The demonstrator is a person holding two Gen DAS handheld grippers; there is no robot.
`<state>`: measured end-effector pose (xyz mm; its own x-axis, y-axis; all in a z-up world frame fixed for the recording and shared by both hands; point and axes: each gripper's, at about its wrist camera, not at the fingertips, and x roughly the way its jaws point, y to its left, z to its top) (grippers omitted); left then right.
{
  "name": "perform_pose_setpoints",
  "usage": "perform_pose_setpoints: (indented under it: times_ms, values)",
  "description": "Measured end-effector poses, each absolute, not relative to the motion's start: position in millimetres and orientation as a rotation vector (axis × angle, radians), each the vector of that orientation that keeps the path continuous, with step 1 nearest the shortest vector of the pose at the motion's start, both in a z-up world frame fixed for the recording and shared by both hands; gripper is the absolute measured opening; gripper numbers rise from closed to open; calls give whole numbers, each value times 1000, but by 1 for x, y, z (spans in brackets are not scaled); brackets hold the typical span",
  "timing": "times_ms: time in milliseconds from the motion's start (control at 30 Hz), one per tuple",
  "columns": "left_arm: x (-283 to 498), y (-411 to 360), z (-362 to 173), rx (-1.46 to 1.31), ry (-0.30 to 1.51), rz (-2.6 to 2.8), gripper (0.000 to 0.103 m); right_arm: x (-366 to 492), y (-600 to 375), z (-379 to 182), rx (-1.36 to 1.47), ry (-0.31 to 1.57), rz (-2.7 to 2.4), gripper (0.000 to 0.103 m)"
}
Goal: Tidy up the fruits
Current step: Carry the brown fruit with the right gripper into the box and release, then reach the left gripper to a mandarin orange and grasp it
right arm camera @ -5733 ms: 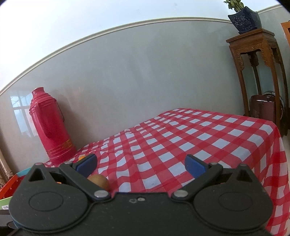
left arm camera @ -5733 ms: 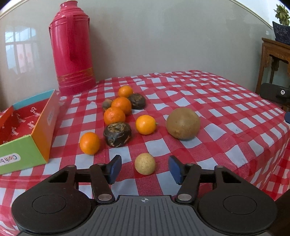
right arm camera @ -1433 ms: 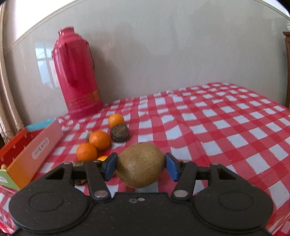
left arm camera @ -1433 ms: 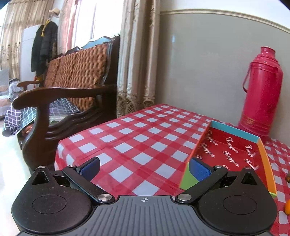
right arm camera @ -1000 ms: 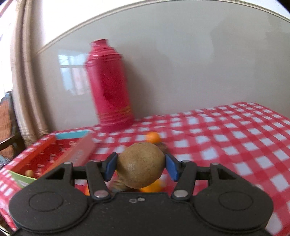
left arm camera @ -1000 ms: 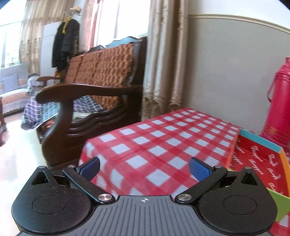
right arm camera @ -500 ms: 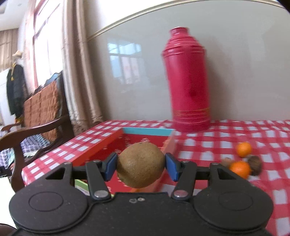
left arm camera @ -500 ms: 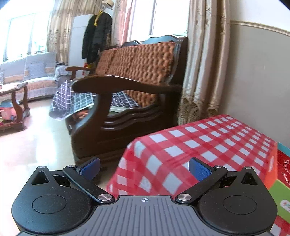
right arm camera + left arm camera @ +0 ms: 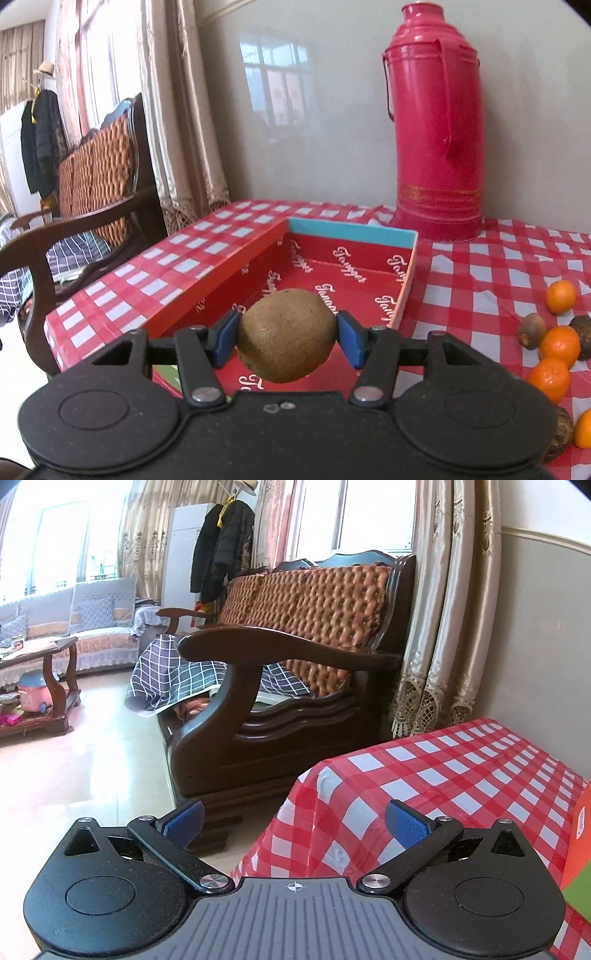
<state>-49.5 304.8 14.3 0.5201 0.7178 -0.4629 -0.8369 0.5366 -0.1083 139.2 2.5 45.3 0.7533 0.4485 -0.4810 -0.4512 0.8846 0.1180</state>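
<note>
The bench (image 9: 480, 280), under its red-and-white checked cloth, carried everything, with a wooden armchair (image 9: 280, 672) just off its left corner and a tall red thermos (image 9: 436, 122) at the back against the wall; on it lay the open red box (image 9: 354, 266), its walls low and its floor bare as far as I could see; I judged I was mid-carry, bringing one fruit to that box; my right tongs (image 9: 286, 334) pinched the big brown fruit (image 9: 286, 334) by its two sides, and it hung clear over the box's near end, touching nothing else; my left tongs (image 9: 293, 821) were spread wide and empty, pointing out past the bench corner toward the floor (image 9: 74, 760); the next move, as I saw it, called for lowering the fruit toward the box floor before letting go, since a round fruit dropped from height might roll or bounce; the box left ample room ahead and to both sides, its right wall the nearest edge to mind; off to the right, well apart from the box, the small oranges (image 9: 559, 345) and dark fruits (image 9: 532, 330) waited on the cloth.
</note>
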Motion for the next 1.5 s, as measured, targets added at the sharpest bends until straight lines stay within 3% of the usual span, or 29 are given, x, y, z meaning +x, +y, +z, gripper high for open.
perform_pose_setpoints:
  times_ms: [400, 433, 533, 700, 1000, 1167, 1233, 1500]
  values:
    - [-49, 304, 15, -333, 387, 952, 103, 150, 16, 35, -71, 628, 495, 50]
    - [-48, 303, 15, -331, 387, 951, 103, 150, 17, 35, -79, 631, 501, 51]
    - [-47, 301, 17, -331, 385, 946, 103, 145, 14, 39, -54, 593, 508, 78]
    - [-45, 297, 19, -328, 383, 931, 103, 130, -4, 55, -23, 455, 511, 75]
    - [-36, 273, 26, -278, 367, 878, 103, 108, -77, 71, 26, 294, 338, 86]
    - [-24, 251, 31, -233, 382, 806, 103, 93, -127, 65, 39, 234, 172, 89]
    - [-18, 238, 33, -204, 383, 778, 103, 90, -146, 59, 36, 215, 87, 97]
    - [4, 158, 45, -35, 336, 582, 103, 66, -217, 33, 126, 165, -193, 98]
